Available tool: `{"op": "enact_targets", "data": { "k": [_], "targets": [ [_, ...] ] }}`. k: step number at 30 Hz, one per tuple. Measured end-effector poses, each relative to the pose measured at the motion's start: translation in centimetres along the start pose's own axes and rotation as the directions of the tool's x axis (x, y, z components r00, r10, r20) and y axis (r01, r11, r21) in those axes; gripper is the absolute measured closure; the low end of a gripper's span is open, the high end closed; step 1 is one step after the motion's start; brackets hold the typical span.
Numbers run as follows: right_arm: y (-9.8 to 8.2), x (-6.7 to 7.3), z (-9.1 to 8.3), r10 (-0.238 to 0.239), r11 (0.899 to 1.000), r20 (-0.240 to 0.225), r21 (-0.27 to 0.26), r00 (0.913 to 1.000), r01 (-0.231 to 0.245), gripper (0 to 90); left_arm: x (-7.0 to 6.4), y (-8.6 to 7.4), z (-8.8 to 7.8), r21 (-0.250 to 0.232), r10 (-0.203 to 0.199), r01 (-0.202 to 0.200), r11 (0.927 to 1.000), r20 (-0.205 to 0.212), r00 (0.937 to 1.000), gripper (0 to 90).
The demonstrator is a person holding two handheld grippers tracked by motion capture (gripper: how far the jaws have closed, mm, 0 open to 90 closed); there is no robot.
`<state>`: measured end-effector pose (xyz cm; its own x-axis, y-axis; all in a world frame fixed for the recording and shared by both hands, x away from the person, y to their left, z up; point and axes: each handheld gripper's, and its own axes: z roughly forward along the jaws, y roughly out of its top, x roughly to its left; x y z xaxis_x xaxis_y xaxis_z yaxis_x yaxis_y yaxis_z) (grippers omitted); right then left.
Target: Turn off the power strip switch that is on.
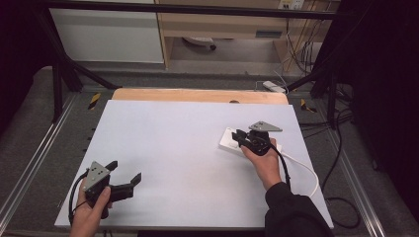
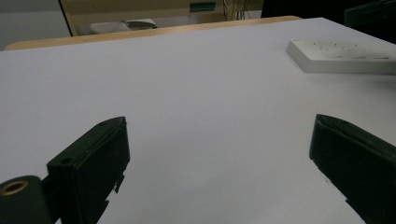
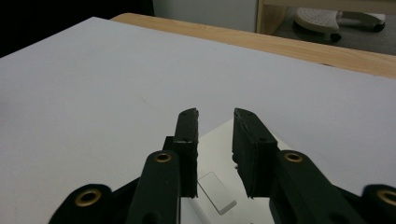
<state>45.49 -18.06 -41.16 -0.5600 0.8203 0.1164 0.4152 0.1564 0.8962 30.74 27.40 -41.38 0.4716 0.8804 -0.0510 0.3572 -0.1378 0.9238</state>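
A white power strip (image 1: 228, 139) lies flat on the right half of the white table (image 1: 173, 148). My right gripper (image 1: 238, 134) hovers over its near end, jaws parted by a narrow gap with nothing between them. In the right gripper view the power strip (image 3: 217, 140) lies under the right gripper (image 3: 215, 114), with a white rocker switch (image 3: 215, 198) just below the jaws. My left gripper (image 1: 124, 172) rests near the front left corner, wide open and empty. The left gripper view looks past the left gripper (image 2: 218, 122) to the power strip (image 2: 341, 56) at the far right.
The strip's white cable (image 1: 306, 170) curves off toward the table's right edge. A wooden board edge (image 1: 197, 95) runs along the back of the table. Black cables (image 1: 341, 207) lie on the floor to the right, and dark frame bars stand at the rear corners.
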Motion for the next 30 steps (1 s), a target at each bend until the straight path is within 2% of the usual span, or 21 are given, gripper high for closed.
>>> {"op": "enact_targets", "data": {
  "k": [3, 7, 12, 17, 21, 30],
  "targets": [
    [0.2, 0.0, -0.2, 0.000, 1.000, 0.000, -0.007, 1.0000, 0.000, 61.8, 0.0, 0.0, 0.0, 0.001, 0.000, 0.000, 1.0000, 0.000, 1.0000, 5.2],
    [0.5, -0.2, -0.5, 0.015, 1.000, 0.013, -0.012, 0.9998, -0.015, 47.5, 0.0, 0.0, 0.0, 0.003, 0.006, -0.006, 1.0000, -0.004, 1.0000, 5.2],
    [0.8, -0.5, -0.8, 0.028, 0.999, 0.046, -0.026, 0.9986, -0.027, 31.9, 0.0, 0.0, 0.0, 0.003, 0.004, -0.004, 1.0000, -0.004, 1.0000, 5.2],
    [1.2, -0.8, -1.2, 0.064, 0.998, 0.066, -0.020, 0.9957, -0.063, 16.8, 0.0, 0.0, 0.0, 0.003, 0.005, -0.005, 1.0000, -0.004, 1.0000, 5.1],
    [1.4, -0.9, -1.5, 0.067, 0.998, 0.077, -0.022, 0.9948, -0.065, 11.2, 0.0, 0.0, 0.0, 0.004, 0.001, -0.001, 1.0000, 0.000, 1.0000, 5.2],
    [2.2, -1.3, -3.1, 0.060, 0.997, 0.091, -0.049, 0.9940, -0.056, 7.8, 0.0, 0.0, 0.0, 0.008, 0.000, 0.000, 1.0000, -0.001, 1.0000, 5.2]
  ]
}}
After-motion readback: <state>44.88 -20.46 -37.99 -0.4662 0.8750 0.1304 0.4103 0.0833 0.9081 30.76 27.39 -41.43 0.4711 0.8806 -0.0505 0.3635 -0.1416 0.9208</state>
